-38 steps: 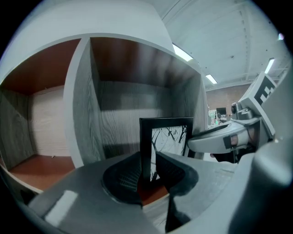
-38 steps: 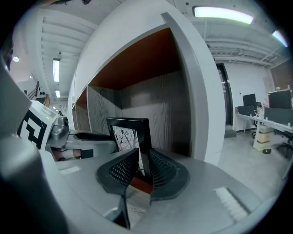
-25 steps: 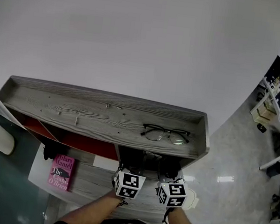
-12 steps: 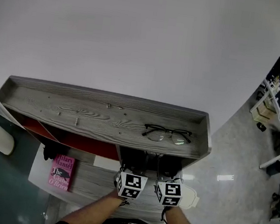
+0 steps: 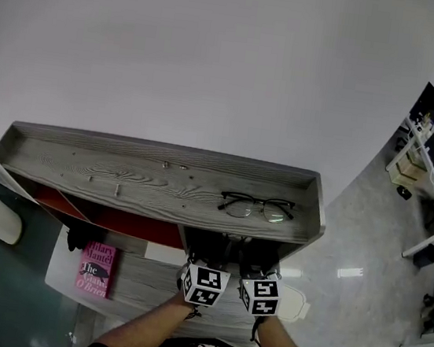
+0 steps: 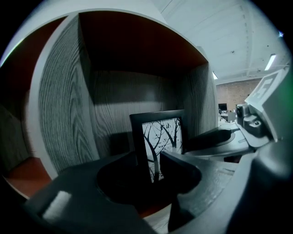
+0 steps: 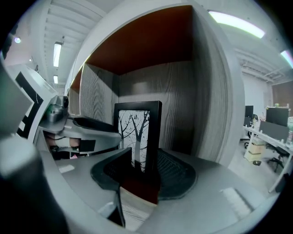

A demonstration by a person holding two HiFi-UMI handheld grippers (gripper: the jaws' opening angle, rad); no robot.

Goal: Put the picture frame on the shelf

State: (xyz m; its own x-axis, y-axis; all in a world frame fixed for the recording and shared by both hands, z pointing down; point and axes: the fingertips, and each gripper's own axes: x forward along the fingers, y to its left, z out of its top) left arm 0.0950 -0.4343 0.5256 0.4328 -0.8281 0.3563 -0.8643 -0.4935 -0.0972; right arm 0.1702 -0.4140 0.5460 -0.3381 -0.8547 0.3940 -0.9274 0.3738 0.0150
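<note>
Head view: glasses [image 5: 257, 207] atop shelf [image 5: 122, 172], pink book [image 5: 96, 269] below.

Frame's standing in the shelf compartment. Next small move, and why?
Probably draw the right gripper straight back. Its jaws have just been opening with one edge of the picture frame between them, and the frame stands upright inside the shelf. The left gripper brackets its other edge, so it should stay put.
</note>
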